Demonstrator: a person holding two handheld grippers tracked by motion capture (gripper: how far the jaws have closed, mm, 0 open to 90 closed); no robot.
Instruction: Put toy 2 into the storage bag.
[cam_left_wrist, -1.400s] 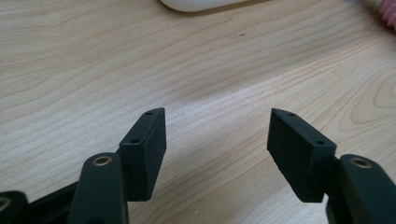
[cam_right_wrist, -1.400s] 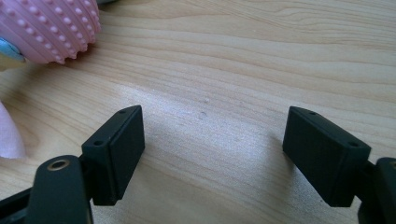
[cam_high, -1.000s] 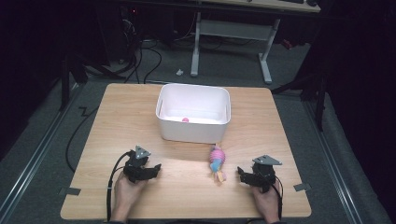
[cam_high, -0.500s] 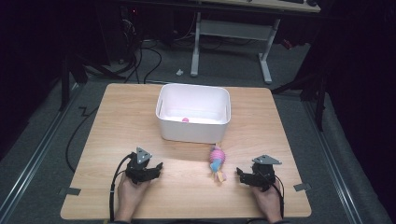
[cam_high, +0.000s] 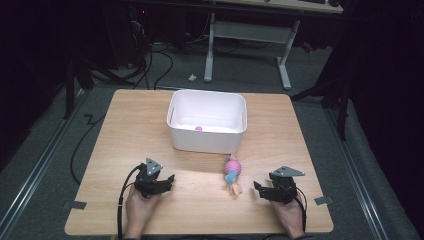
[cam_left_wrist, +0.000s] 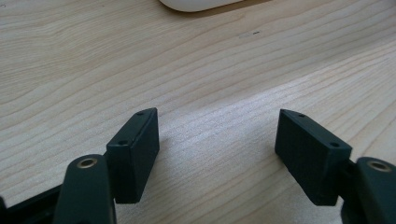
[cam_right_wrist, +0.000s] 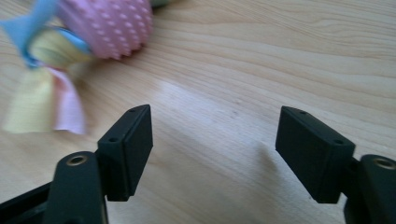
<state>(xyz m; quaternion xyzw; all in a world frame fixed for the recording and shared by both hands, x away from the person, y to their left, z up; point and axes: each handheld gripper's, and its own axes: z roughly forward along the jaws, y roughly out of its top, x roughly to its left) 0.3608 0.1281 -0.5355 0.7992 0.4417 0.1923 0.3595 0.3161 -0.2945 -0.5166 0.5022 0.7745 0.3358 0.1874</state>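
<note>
Nothing is being grasped yet: the toy (cam_high: 232, 173) is lying on the table (cam_high: 125, 130) at lower centre, below the white bin (cam_high: 207, 120), while the right hand-held gripper (cam_high: 261, 189), jaws just closing on nothing, and the left hand-held gripper (cam_high: 167, 181), jaws just opening, are resting unclenched.

In the right gripper view, the right gripper (cam_right_wrist: 215, 149) shows two black jaws rising from the bottom edge, apart, with bare wooden table (cam_right_wrist: 280, 56) between them; they have just been closing. A pink knobbly toy (cam_right_wrist: 109, 23) with blue, yellow and pink cloth strips lies at upper left.
</note>
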